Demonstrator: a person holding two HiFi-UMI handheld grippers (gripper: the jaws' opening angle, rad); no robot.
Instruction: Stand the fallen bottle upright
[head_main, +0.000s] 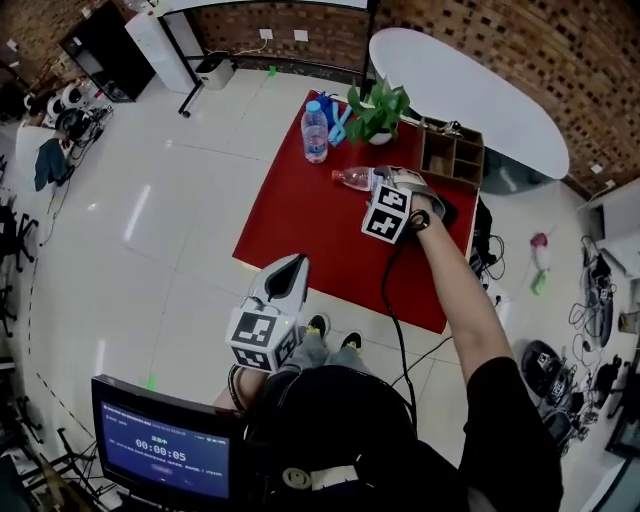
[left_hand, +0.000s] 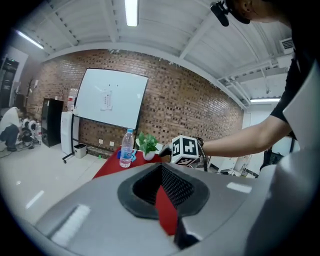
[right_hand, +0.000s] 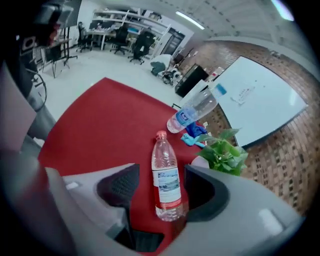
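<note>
The fallen bottle (head_main: 352, 178), clear with a red cap, lies on its side on the red table (head_main: 300, 215). In the right gripper view this bottle (right_hand: 165, 175) lies lengthwise between the jaws, cap pointing away. My right gripper (right_hand: 161, 176) is open around its lower half, and the pads do not press it. In the head view the right gripper (head_main: 385, 181) reaches down over the bottle's base end. My left gripper (head_main: 297, 262) hangs short of the table's near edge, shut and holding nothing. An upright bottle (head_main: 314, 132) with a blue cap stands at the far left.
A potted plant (head_main: 378, 112) and a blue object (right_hand: 192, 135) sit at the table's far edge. A wooden organiser (head_main: 452, 155) stands at the far right corner. A white oval table (head_main: 470, 95) lies beyond. A monitor (head_main: 165, 450) is near my left side.
</note>
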